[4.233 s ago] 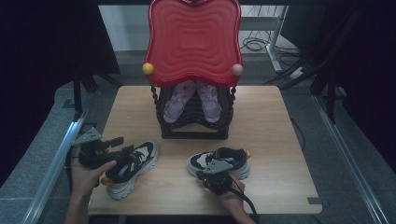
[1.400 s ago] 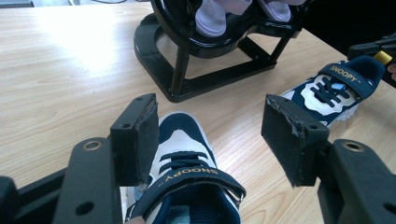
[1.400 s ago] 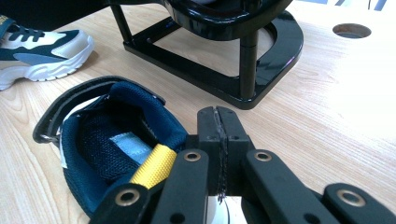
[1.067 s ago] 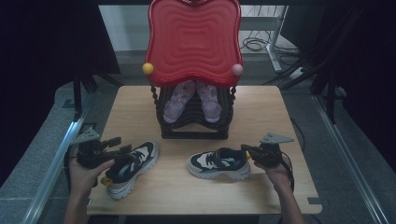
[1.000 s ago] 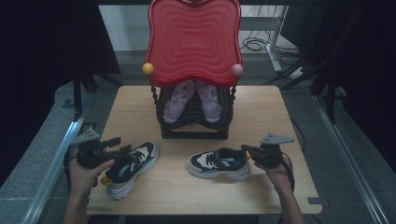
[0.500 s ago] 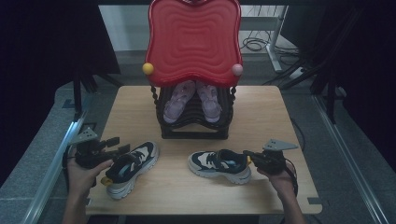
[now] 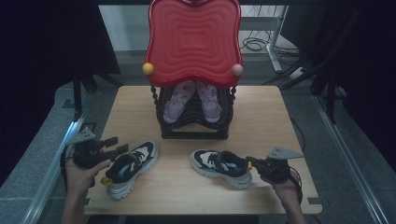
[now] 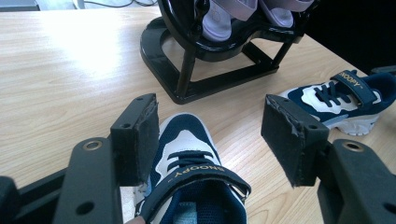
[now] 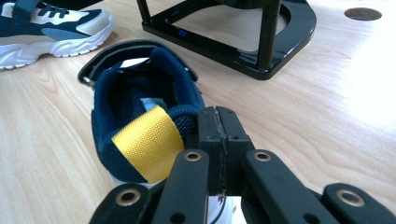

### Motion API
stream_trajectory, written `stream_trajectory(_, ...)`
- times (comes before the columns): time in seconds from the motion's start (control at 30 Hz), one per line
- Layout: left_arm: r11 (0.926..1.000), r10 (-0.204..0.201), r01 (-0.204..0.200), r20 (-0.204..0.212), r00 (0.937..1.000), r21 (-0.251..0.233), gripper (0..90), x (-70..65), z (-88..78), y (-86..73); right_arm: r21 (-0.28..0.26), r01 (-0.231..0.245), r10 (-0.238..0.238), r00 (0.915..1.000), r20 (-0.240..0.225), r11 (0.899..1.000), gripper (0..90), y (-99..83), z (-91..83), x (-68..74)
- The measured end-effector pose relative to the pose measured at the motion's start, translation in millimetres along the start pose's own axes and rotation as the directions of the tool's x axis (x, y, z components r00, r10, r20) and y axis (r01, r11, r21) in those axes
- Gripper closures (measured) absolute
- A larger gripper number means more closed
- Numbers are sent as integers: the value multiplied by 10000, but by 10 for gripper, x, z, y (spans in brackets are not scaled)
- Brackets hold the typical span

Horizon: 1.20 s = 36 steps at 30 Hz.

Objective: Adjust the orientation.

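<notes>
Sneakers lie at 6 o'clock of the rack: left sneaker between our left gripper's wide jaws, right sneaker with its yellow heel tab touching our closed right gripper.

We see a wood table. One shoe lies on it, just in front of the left claw. The other shoe lies at the tip of the right claw. A black rack stands farther back, between them.
</notes>
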<state>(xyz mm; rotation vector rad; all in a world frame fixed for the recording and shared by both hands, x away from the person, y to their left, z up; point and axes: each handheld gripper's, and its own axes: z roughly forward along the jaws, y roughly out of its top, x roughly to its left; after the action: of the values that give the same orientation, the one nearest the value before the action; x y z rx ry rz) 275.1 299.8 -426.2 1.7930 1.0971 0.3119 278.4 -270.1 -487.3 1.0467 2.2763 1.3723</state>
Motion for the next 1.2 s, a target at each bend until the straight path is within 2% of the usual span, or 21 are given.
stream_trajectory(0.43, 10000, 18, -18, 30, 10000, 59, 376, -6, 16, -1, 2, 144, -144, 9999, -12, 9999, 897, -95, -134, 199)
stream_trajectory(0.6, 10000, 27, -27, 16, 10000, 20, 376, -7, 2, 0, 24, 313, -313, 9995, -59, 9995, 897, -91, -139, 263)
stream_trajectory(0.9, 10000, 32, -32, 2, 10000, 34, 376, -4, -2, -2, 55, 275, -275, 9996, -19, 9996, 897, -106, -155, 342)
stream_trajectory(1.2, 10000, 20, -20, -19, 10000, 14, 376, -3, -9, -1, 85, 274, -272, 9995, -165, 9996, 897, -122, -152, 441)
